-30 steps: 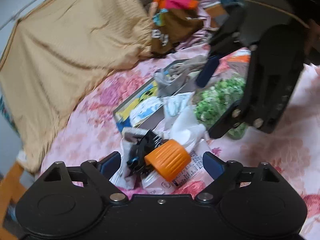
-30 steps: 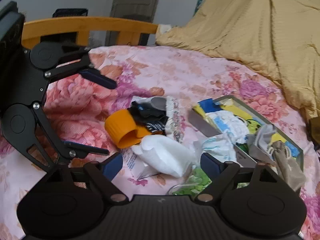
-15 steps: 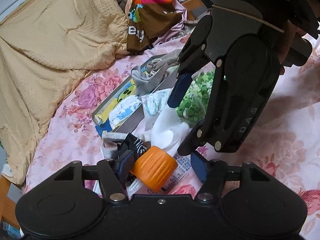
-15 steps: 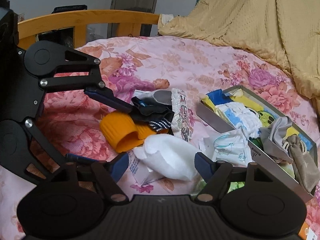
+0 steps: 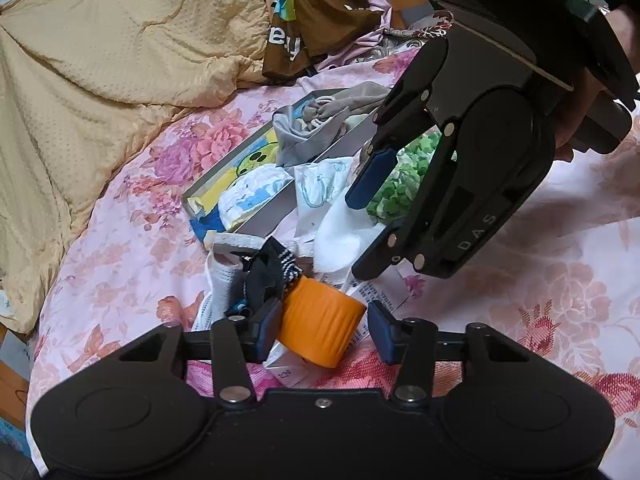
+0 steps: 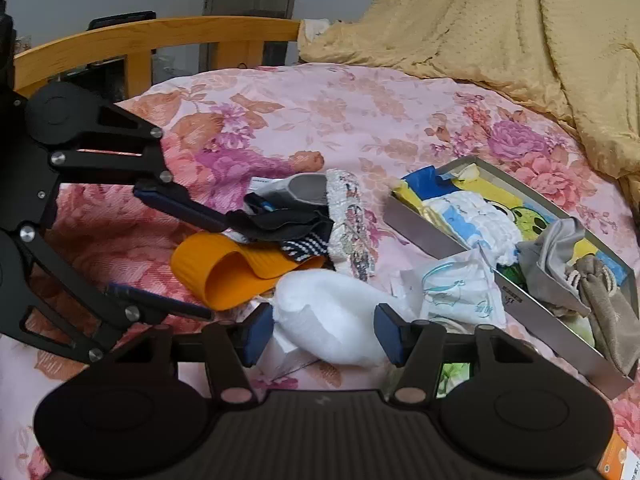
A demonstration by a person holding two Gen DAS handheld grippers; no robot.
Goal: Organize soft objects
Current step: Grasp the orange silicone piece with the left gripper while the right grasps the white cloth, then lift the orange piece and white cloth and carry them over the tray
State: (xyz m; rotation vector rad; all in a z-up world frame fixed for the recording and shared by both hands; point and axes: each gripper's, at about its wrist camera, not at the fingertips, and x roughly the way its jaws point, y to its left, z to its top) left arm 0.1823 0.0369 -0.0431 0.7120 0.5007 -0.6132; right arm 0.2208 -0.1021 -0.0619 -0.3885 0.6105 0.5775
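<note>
Since the earlier frame both tongs had been closing. At the bottom centre, the left gripper (image 5: 324, 330) bracketed the orange ribbed sleeve (image 5: 322, 322), one pad seemingly touching, the other clear. The right gripper (image 6: 326, 334) straddled the white soft bundle (image 6: 336, 316) at lower centre, contact unclear. Its body read "DAS" in the left view. Farther back, the grey tray (image 6: 436, 236) held folded cloths; a brown garment (image 5: 320, 20) showed "ey".

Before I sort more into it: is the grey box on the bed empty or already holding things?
Already holding things. The grey box is open, with cloth items and a beige drawstring pouch inside.
</note>
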